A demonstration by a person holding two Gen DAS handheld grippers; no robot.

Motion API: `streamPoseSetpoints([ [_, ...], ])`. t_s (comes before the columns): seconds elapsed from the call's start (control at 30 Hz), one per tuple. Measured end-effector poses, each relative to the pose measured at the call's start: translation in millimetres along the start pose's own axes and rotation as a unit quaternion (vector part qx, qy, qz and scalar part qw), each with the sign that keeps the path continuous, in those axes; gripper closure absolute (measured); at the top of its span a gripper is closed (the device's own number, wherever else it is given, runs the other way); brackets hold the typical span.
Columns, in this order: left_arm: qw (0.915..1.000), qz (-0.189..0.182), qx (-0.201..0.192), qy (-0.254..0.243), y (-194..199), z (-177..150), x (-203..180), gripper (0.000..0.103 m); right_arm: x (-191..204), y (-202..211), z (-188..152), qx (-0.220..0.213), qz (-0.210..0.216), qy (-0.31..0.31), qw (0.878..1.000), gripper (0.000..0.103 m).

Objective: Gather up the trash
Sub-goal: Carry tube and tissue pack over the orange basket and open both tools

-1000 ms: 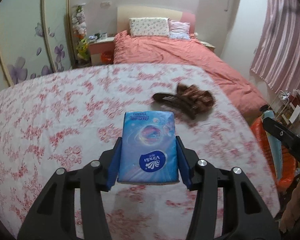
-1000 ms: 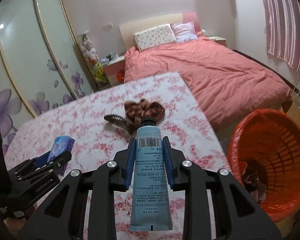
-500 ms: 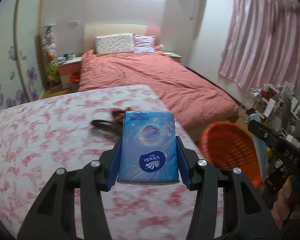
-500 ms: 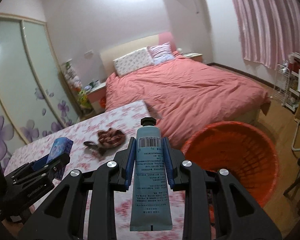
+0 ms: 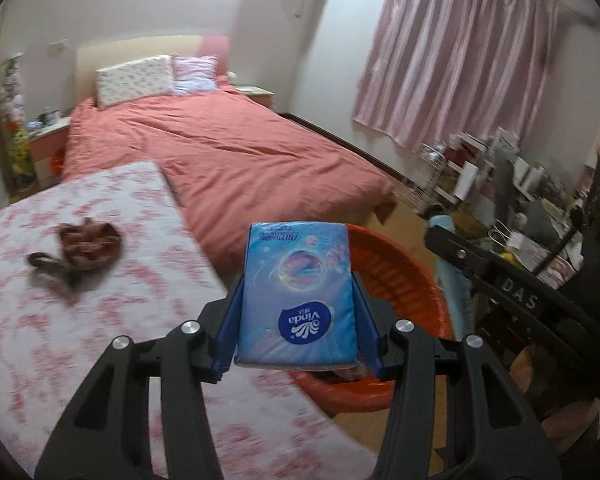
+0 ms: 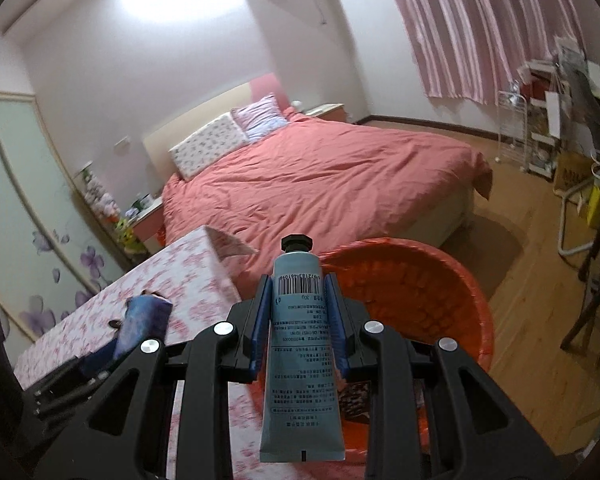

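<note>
Your left claw (image 5: 298, 300) clamps the tissue pack (image 5: 298, 292); your right claw (image 6: 299, 320) clamps the blue tube (image 6: 300, 352), both above the orange bin (image 6: 432, 292).

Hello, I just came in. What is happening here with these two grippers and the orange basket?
A person is collecting trash with a handheld gripper in each hand. The left gripper is shut on a blue tissue pack, and the right gripper is shut on a blue-grey tube. Both are held near the orange basket, which stands on the floor beside the flowered table; nothing is released yet. A brown scrunchie and a dark hair clip lie on the table.
</note>
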State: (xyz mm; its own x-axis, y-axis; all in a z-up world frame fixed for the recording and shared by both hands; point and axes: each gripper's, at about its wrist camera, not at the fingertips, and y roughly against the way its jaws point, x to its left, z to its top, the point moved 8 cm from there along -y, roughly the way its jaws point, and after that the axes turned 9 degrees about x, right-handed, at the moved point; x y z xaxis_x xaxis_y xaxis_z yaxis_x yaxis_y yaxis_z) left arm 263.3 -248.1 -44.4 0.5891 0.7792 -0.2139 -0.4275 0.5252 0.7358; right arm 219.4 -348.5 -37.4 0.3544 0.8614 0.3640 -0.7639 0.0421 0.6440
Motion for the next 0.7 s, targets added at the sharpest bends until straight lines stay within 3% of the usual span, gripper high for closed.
streamPoseSetpoints([
  [0.17,0.9990,-0.018,0.035,-0.021,-46,1,-28,0.051,-26,-14,5,0.002,-0.004,-0.032,0.999,0.075],
  [0.23,0.9983,-0.011,0.054,-0.020,-66,-4,-27,0.044,-39,-21,6,0.007,-0.010,-0.040,0.999,0.074],
  [0.37,0.9973,0.004,0.073,-0.005,-84,-13,-9,0.037,-49,-26,-1,0.010,-0.027,-0.042,0.999,0.049],
  [0.7,0.9941,0.081,0.069,0.023,-72,-21,61,0.024,-43,-38,-18,0.034,-0.045,-0.026,0.998,0.044],
])
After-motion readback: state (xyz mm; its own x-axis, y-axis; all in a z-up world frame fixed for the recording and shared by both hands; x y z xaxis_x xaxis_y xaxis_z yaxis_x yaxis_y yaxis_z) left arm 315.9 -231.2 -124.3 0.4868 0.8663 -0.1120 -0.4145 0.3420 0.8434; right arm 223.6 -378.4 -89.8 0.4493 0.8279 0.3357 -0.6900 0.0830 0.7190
